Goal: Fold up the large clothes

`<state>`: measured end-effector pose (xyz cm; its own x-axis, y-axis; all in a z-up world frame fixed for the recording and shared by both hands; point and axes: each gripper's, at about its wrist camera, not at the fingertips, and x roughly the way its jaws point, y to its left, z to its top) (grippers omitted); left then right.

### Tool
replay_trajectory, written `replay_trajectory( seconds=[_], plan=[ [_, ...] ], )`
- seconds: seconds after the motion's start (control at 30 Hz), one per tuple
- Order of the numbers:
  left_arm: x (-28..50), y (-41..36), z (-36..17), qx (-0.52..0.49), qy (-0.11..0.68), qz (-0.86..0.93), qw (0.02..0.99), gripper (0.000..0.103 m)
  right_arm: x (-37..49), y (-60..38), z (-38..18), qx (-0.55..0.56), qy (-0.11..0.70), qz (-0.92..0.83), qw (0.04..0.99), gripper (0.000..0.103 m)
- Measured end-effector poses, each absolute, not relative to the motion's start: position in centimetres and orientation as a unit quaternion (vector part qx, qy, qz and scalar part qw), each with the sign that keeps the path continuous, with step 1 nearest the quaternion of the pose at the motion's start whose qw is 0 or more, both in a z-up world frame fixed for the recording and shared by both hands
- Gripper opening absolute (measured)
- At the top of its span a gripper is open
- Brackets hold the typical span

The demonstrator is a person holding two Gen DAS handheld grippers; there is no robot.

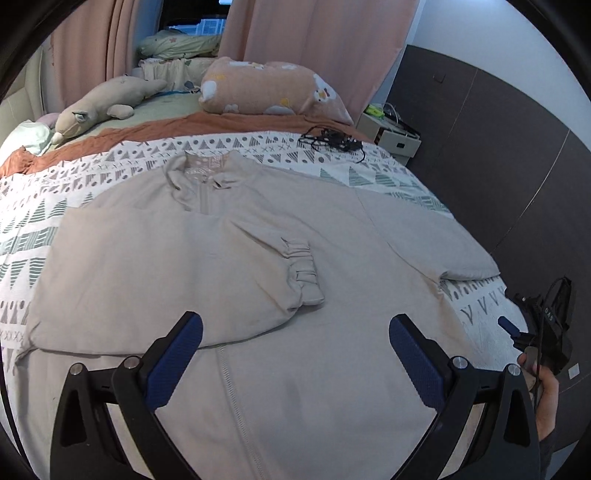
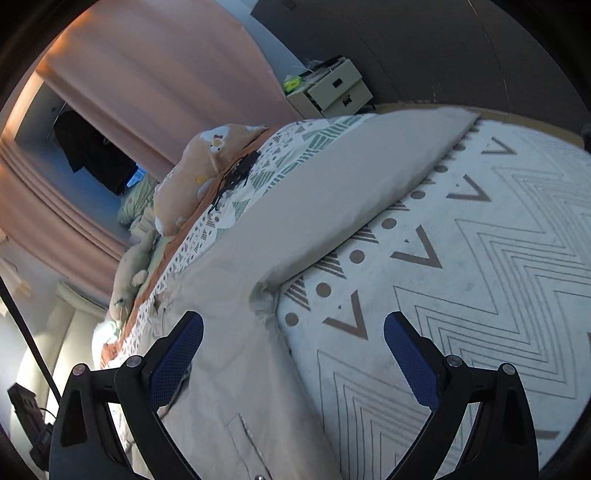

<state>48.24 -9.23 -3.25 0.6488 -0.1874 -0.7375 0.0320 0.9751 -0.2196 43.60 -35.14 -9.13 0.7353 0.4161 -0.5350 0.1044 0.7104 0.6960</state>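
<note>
I see a bed (image 1: 33, 206) covered with a white spread printed in grey and green triangles, and the beige jacket (image 1: 258, 295) lies flat across it, zipper up, collar toward 12 o'clock. One sleeve is folded in over the chest, its gathered cuff (image 1: 303, 273) resting near the middle; the other sleeve (image 1: 424, 229) stretches out toward 3 o'clock. My left claw (image 1: 295, 350) hangs just above the jacket's lower front with its blue pads wide apart, gripping nothing. Pink curtains (image 1: 314, 33) hang at 12 o'clock, with a pink cushion (image 1: 269, 88), a grey plush toy (image 1: 99, 107) at 10 o'clock and a tangle of black cable (image 1: 332, 140) on the spread. A dark panelled wall (image 1: 498, 147) and a small drawer unit (image 1: 395, 136) sit toward 2 o'clock.

The left view alone shows the folded sleeve, and a hand (image 1: 546, 398) holding my right claw (image 1: 511, 326) at 4 o'clock. The right view, tilted, shows what the left cannot: the outstretched sleeve (image 2: 332, 192) up close and a zigzag pattern on the spread (image 2: 498, 277). There my right claw (image 2: 293, 354) stands open too, over the jacket's edge.
</note>
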Motion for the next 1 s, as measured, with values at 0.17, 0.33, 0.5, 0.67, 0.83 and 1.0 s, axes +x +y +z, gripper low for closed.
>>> replay_trajectory(
  seconds=[0.17,0.33,0.5,0.67,0.83,1.0],
  plan=[
    [51.3,-10.9,-6.2,-0.086,0.437,-0.059,0.893,0.102,47.1,-35.9,-9.8,0.379,0.351,0.089,0.851,0.098],
    [54.2,-12.3,-8.5,-0.083,0.449,-0.063,0.887,0.092,49.6,-37.3,-11.4,0.41,0.36,0.082,0.834,0.098],
    [56.4,-13.2,-11.0,-0.083,0.465,-0.063,0.879,0.085,52.3,-39.4,-13.4,0.45,0.365,0.079,0.811,0.089],
    [58.0,-13.4,-13.9,-0.091,0.492,-0.061,0.864,0.074,54.0,-40.5,-15.0,0.49,0.355,0.091,0.791,0.084],
    [58.9,-13.6,-16.3,-0.076,0.503,-0.05,0.859,0.073,56.5,-39.9,-15.9,0.49,0.349,0.099,0.793,0.082],
    [60.2,-13.2,-16.6,-0.076,0.499,-0.041,0.863,0.073,57.3,-39.6,-16.2,0.481,0.333,0.099,0.805,0.082]
  ],
)
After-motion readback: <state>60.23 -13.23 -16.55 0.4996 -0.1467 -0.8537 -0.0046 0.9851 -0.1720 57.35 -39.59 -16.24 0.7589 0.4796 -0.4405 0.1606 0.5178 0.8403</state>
